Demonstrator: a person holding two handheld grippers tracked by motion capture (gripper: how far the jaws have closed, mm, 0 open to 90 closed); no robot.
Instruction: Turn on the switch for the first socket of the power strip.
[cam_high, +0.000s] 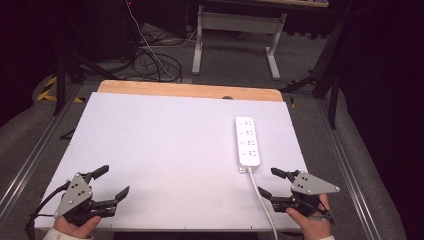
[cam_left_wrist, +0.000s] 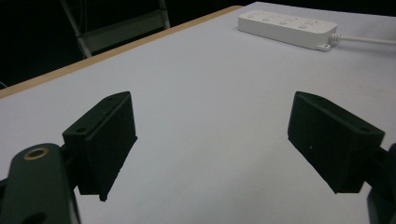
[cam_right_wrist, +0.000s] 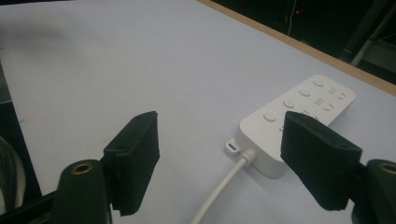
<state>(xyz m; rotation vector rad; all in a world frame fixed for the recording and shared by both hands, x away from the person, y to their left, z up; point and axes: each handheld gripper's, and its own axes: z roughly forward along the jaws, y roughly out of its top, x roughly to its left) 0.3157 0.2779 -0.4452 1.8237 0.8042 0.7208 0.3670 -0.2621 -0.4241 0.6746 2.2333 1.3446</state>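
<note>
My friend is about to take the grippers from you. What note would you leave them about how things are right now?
Left gripper: jaws open, nothing between them, low over the near left corner of the white table.
Right gripper: jaws open, nothing gripped, at the near right edge, pointed toward the cable.
Power strip: lies flat on the right half of the table, sockets up, nothing plugged in. Its white cable runs back off the near edge, passing just left of the right gripper; in the right gripper view it runs up between the jaws, untouched.
Done: nothing visible yet.
Left: probably grasping the cable or strip with the right gripper.
</note>
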